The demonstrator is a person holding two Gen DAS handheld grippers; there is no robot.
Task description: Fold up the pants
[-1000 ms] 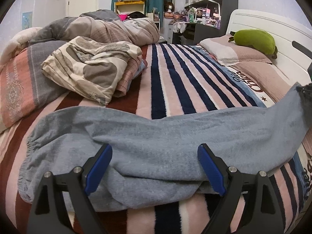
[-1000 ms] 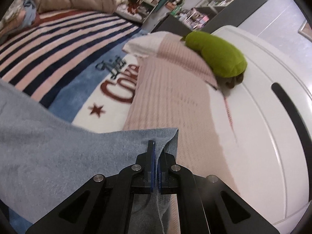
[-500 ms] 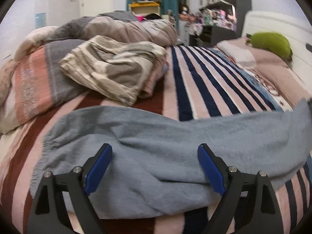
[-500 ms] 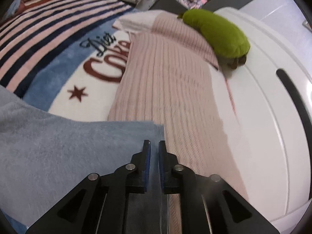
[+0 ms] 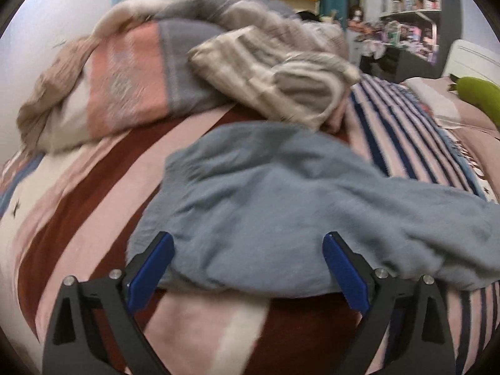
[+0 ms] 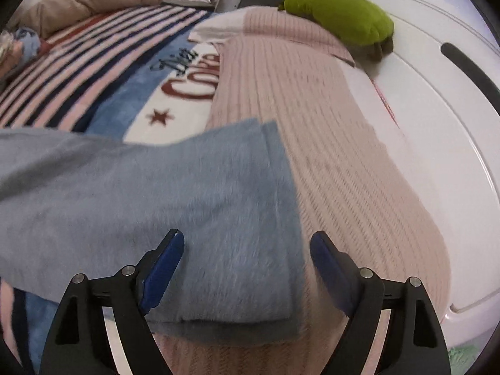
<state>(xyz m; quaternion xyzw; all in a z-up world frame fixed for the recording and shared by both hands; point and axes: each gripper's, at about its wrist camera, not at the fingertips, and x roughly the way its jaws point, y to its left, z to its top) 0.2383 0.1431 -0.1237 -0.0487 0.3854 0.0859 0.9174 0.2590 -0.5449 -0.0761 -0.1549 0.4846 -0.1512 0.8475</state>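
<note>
Grey-blue fleece pants (image 5: 281, 193) lie stretched across the striped bed cover (image 5: 93, 193). My left gripper (image 5: 248, 240) hovers over their bunched left end, jaws wide and still opening, pads clear of the cloth. In the right wrist view the pants' leg end (image 6: 187, 203) rests flat, two layers stacked, partly on a pink ribbed pillow (image 6: 343, 143). My right gripper (image 6: 247, 236) stands just above that end, its jaws opening; the cloth lies below and between the pads without being pressed.
A folded beige patterned cloth (image 5: 281, 78) and a pink-and-grey blanket heap (image 5: 125, 84) sit beyond the pants. A green plush (image 6: 337, 15) lies by the white headboard (image 6: 437, 125) on the right. Cluttered shelves (image 5: 412, 15) stand behind the bed.
My right gripper went from shut on the pants' leg end to open, and the cloth now lies loose on the pillow. My left gripper swung left along the pants and widened slightly.
</note>
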